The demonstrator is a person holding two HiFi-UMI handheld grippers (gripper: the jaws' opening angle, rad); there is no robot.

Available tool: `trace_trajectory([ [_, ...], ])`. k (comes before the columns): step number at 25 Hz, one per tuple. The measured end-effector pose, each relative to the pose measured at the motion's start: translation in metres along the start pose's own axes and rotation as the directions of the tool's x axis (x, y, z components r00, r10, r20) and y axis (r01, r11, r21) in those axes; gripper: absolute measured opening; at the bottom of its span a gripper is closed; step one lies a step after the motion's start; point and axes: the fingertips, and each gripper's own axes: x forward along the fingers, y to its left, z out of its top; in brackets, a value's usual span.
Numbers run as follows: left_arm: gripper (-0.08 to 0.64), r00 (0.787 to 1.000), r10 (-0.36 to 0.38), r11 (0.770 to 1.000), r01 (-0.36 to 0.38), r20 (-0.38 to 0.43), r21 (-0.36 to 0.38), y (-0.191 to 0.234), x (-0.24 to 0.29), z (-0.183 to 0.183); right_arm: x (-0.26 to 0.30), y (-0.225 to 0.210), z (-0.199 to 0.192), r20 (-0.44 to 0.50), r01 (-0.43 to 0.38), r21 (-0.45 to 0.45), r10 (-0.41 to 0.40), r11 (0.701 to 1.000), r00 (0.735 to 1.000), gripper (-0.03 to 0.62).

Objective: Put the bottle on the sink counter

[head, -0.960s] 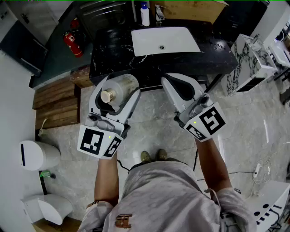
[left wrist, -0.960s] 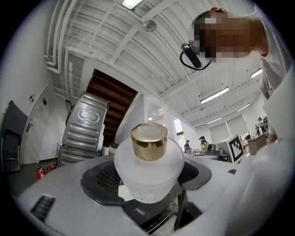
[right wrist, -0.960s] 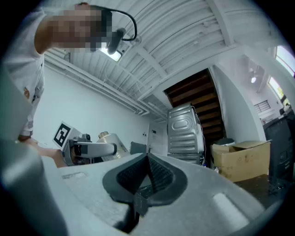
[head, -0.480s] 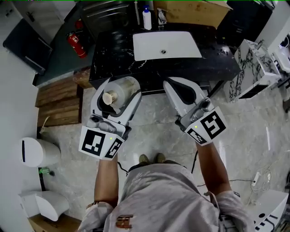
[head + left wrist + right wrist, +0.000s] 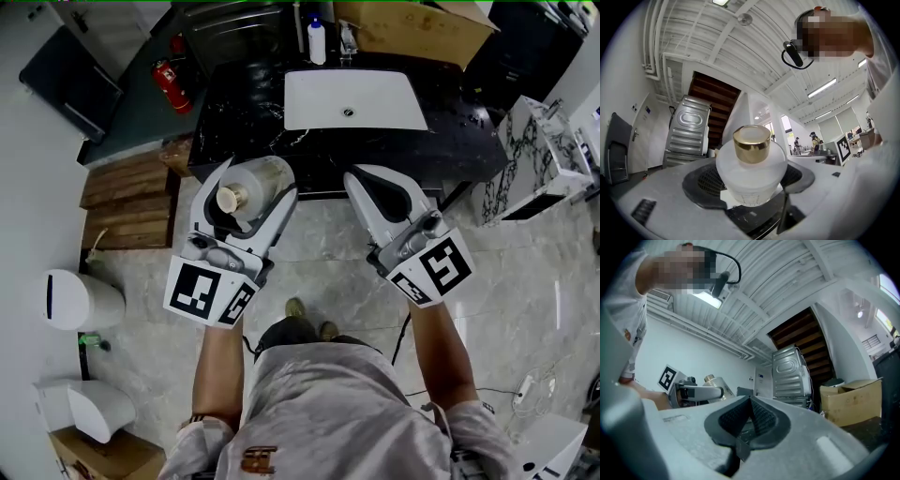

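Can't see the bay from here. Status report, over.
Left tool shut on frosted bottle, right tool shut, empty. Bottle in the air, short of black sink counter, not set down. Nothing between; blue-capped bottle stands at counter's back.

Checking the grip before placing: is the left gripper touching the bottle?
Touching. The left gripper view shows the left gripper clamping the bottle, both jaws pressed against its sides.

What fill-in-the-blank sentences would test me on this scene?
The left claw is shut on a frosted bottle with a ____ cap. The right claw is shut and holds ____. The white sink sits in a ____ counter.
Missing words: gold; nothing; black.
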Motion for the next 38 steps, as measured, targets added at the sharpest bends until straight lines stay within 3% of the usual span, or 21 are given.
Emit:
trace_trajectory([
  [12,0.328,1.0,-0.001,1.0,0.001,0.013,0.002,0.047,0.039,-0.014,0.044,-0.04,-0.016,-0.01,0.012,-0.018,-0.012,1.0,1.0,0.0],
  [29,0.328,0.999,-0.052,0.999,0.052,0.004,-0.01,0.198,0.114,-0.049,0.198,-0.103,-0.065,-0.064,0.063,-0.037,-0.065,0.997,0.996,0.0],
  [38,0.328,0.997,-0.07,0.997,0.069,-0.024,-0.023,0.248,0.151,-0.067,0.241,-0.135,-0.089,-0.108,0.09,-0.043,-0.094,0.995,0.99,0.0],
])
